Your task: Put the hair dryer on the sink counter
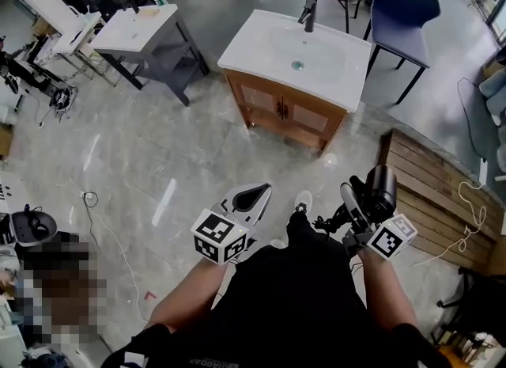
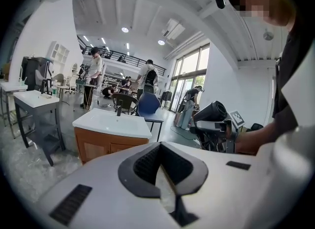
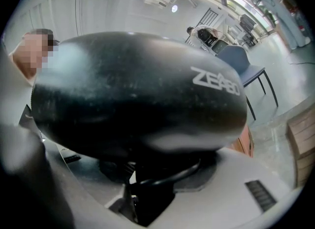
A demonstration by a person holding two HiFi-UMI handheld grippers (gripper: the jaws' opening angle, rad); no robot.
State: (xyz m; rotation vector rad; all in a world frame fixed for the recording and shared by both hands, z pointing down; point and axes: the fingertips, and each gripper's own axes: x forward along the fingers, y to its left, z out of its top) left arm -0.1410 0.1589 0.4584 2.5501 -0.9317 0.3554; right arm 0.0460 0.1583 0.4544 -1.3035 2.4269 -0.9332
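Observation:
The black hair dryer (image 1: 381, 186) is held upright in my right gripper (image 1: 364, 202), low at the right beside the person's legs. In the right gripper view its glossy body (image 3: 138, 95) fills the picture, and its handle and cord go down between the jaws of the right gripper (image 3: 147, 174), which is shut on it. My left gripper (image 1: 254, 194) is held out in front with its white jaws together and nothing in them, seen close in its own view (image 2: 160, 147). The white sink counter (image 1: 253, 38) on a wooden cabinet stands ahead across the floor (image 2: 106, 119).
A black faucet (image 1: 308, 14) rises at the basin's back. A second white sink on a grey stand (image 1: 134, 30) is to the left, a blue chair (image 1: 403, 2) behind right, a wooden pallet (image 1: 435, 200) at right. Cables lie on the floor (image 1: 91, 199).

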